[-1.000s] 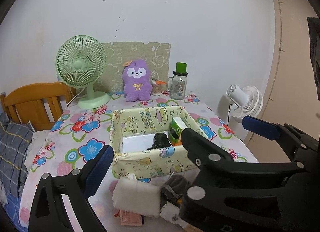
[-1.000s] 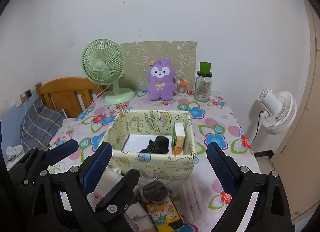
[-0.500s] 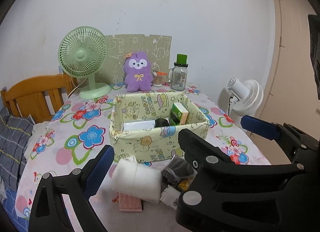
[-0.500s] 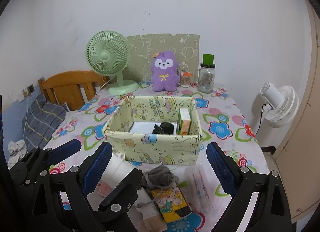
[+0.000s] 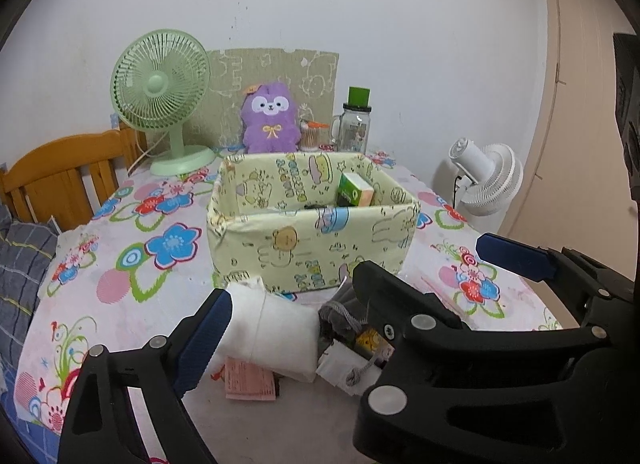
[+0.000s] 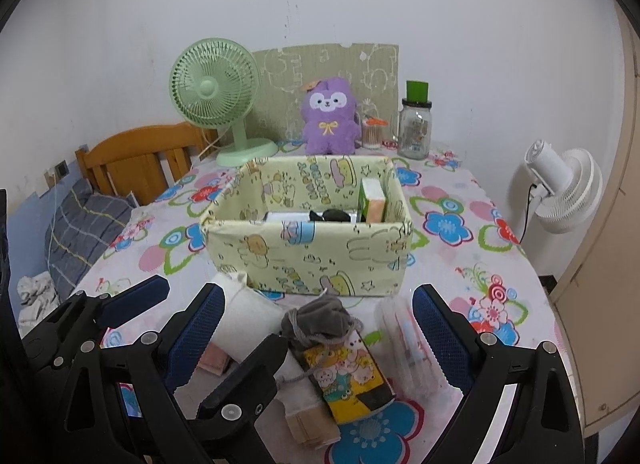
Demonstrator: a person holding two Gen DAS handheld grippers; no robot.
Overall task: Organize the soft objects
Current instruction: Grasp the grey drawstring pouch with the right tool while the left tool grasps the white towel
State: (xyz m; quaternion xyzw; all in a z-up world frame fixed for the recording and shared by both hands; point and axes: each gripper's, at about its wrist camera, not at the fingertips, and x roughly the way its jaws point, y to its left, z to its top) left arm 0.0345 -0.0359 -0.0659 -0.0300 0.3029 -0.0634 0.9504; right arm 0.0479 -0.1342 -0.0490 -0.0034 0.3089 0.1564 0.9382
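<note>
Both grippers have dropped lower toward the pile over the last second: left gripper [image 5: 296,328] and right gripper [image 6: 316,328], jaws wide apart, holding nothing. White folded cloth [image 5: 276,328] sits between the left jaws, grey pouch [image 6: 320,318] between the right ones. Looks like a pickup is next. Behind them on the bench, the fabric bin [image 6: 312,252] waits.

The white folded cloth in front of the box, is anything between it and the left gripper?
Nothing visible blocks it. The white cloth lies right ahead of the open left gripper, whose blue-padded jaws stand wide apart. The grey pouch sits beside it.
</note>
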